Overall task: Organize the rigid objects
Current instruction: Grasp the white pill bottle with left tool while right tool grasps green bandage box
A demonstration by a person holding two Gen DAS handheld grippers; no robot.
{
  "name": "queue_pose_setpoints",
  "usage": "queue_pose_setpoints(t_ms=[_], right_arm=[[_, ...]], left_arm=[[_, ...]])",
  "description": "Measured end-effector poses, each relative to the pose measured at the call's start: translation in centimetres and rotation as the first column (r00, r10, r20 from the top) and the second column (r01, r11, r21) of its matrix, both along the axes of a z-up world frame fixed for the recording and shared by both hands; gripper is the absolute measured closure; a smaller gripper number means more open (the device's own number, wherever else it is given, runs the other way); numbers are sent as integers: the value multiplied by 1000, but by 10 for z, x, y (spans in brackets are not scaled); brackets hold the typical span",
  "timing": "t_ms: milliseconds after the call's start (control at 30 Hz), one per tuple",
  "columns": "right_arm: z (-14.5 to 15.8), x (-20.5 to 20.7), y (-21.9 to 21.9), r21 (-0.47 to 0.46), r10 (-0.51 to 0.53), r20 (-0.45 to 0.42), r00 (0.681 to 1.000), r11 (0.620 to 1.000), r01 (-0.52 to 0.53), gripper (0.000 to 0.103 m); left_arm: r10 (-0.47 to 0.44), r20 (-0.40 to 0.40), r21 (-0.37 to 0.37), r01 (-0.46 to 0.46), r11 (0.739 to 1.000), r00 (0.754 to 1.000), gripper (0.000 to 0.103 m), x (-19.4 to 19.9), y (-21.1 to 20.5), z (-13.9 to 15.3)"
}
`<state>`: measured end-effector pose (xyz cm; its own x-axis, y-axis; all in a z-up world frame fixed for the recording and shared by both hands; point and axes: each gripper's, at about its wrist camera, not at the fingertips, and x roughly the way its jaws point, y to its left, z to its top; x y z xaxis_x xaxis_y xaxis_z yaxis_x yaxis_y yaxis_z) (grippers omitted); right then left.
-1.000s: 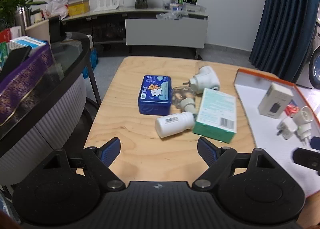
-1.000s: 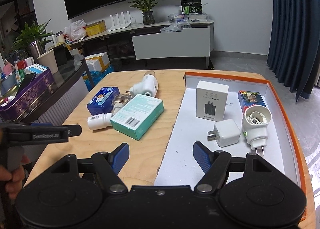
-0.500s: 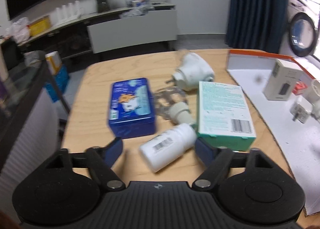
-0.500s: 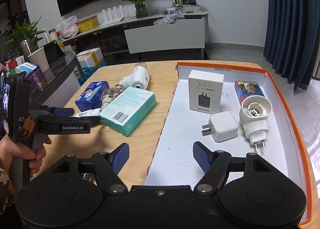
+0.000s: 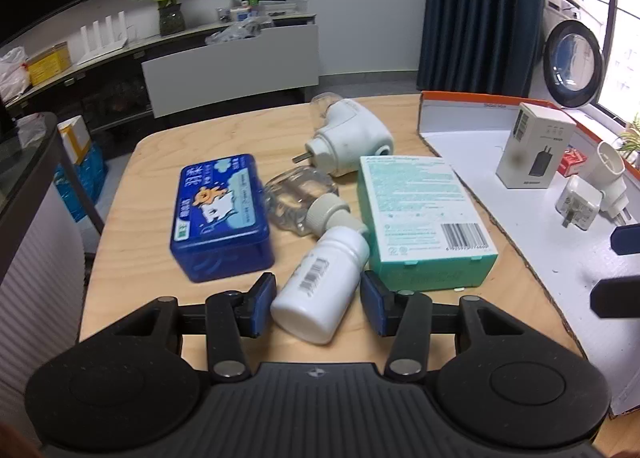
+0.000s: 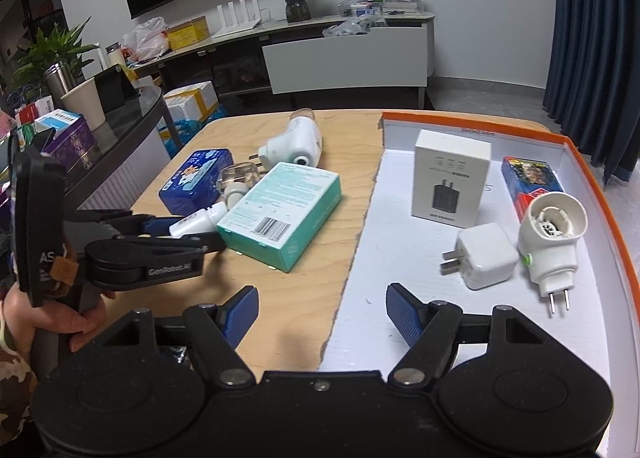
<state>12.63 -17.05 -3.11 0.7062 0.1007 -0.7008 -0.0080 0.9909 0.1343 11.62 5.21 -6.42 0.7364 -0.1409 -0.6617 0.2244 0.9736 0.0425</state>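
Note:
A white pill bottle (image 5: 320, 282) lies on the wooden table (image 5: 160, 274), between the open jaws of my left gripper (image 5: 318, 304), with small gaps on both sides. Beside it lie a blue tin (image 5: 220, 214), a clear refill bottle (image 5: 302, 202), a white plug-in device (image 5: 348, 140) and a teal box (image 5: 424, 214). My right gripper (image 6: 322, 310) is open and empty over the near edge of the orange-rimmed white tray (image 6: 400, 258). The tray holds a white charger box (image 6: 450, 182), a white plug adapter (image 6: 486, 256), a plug-in vaporizer (image 6: 550, 234) and a colourful box (image 6: 530, 182).
A glass-topped side table (image 6: 120, 134) with boxes stands to the left of the wooden table. A TV bench (image 6: 344, 54) and dark blue curtains (image 5: 480, 10) stand behind. My left gripper also shows in the right wrist view (image 6: 192, 234).
My left gripper moved forward and lower, bringing the white bottle between its jaws, and the jaws narrowed around it. My right gripper stayed open and shifted slightly.

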Motion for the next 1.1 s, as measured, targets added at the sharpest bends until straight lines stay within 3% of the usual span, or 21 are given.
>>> queue_pose_setpoints(t_ms=[67, 133, 367, 567, 833, 900, 1033, 1067, 1100], right_arm=[[-1, 2, 3, -5, 3, -4, 1000, 1000, -3, 19], [-1, 4, 5, -1, 4, -9, 1000, 1000, -4, 19], [-4, 15, 10, 24, 8, -17, 1000, 1000, -8, 19], [-1, 40, 23, 60, 13, -7, 1000, 998, -12, 19], [-19, 90, 42, 49, -47, -89, 995, 997, 51, 18], [-26, 99, 43, 53, -63, -104, 993, 996, 69, 8], [-38, 110, 46, 50, -86, -114, 990, 994, 92, 7], [-39, 112, 47, 33, -94, -113, 989, 995, 98, 9], [-39, 112, 48, 23, -99, -99, 990, 995, 102, 21]], left_arm=[[-21, 3, -5, 21, 1000, 1000, 58, 2, -2, -1], [-43, 14, 1, 43, 999, 999, 70, -1, -5, -1], [-31, 121, 41, 26, 999, 992, 70, -29, -12, 6], [40, 230, 18, -45, 999, 972, 70, -57, -7, 30], [126, 333, -65, -110, 992, 934, 70, -91, 8, 58], [139, 350, -87, -116, 989, 926, 70, -95, 10, 62], [156, 376, -131, -114, 985, 913, 70, -103, 11, 69], [160, 382, -136, -116, 984, 910, 70, -104, 11, 70], [164, 384, -144, -116, 983, 909, 70, -104, 11, 71]])
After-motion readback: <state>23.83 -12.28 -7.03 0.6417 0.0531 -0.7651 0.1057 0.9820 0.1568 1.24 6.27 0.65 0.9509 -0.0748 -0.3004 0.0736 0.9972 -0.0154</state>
